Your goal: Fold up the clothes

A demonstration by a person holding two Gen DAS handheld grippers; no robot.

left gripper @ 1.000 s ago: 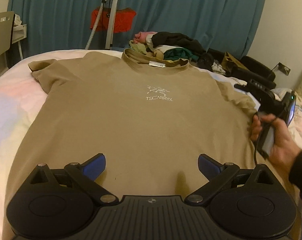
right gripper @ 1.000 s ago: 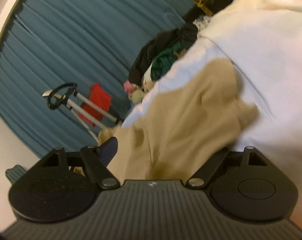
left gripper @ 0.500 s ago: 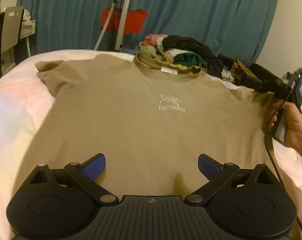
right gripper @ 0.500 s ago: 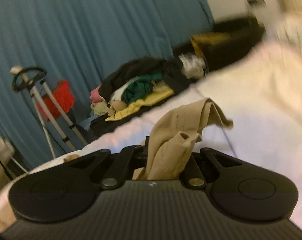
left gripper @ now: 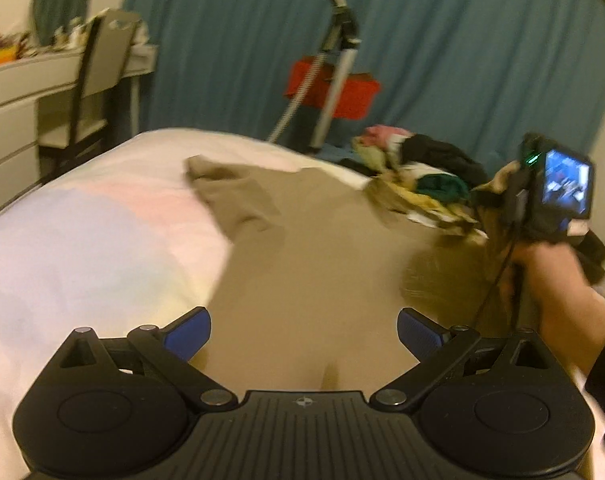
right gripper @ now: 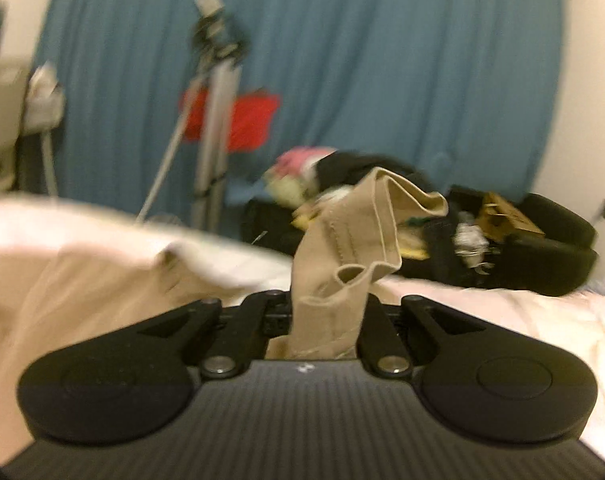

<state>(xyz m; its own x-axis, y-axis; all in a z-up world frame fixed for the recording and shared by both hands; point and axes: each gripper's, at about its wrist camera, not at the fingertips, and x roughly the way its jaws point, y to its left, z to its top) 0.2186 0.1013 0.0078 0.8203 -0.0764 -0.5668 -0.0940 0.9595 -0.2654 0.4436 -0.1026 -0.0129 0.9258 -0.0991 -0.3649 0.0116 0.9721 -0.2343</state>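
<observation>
A tan T-shirt [left gripper: 302, 248] lies on the white bed [left gripper: 82, 240], with one sleeve spread toward the far left. My left gripper [left gripper: 304, 334] hovers open over the shirt's near part, its blue pads apart with only flat cloth below. In the right wrist view, my right gripper [right gripper: 326, 312] is shut on a bunched tan sleeve [right gripper: 366, 232] that sticks up from between the jaws. From the left wrist view, the right gripper [left gripper: 498, 196] and the hand [left gripper: 558, 276] holding it are raised at the right, lifting that side of the shirt off the bed.
A pile of mixed clothes [left gripper: 418, 176] sits at the bed's far edge. Behind it stand a tripod [left gripper: 334, 72], a red item [left gripper: 334, 88] and a teal curtain [left gripper: 462, 60]. A chair [left gripper: 98, 76] and desk are at the far left. Dark bags [right gripper: 534, 248] lie right.
The right gripper closed on the shirt's right sleeve, rolled upright and rose, carrying the sleeve up and inward. The left gripper drifted sideways over the shirt, still open.
</observation>
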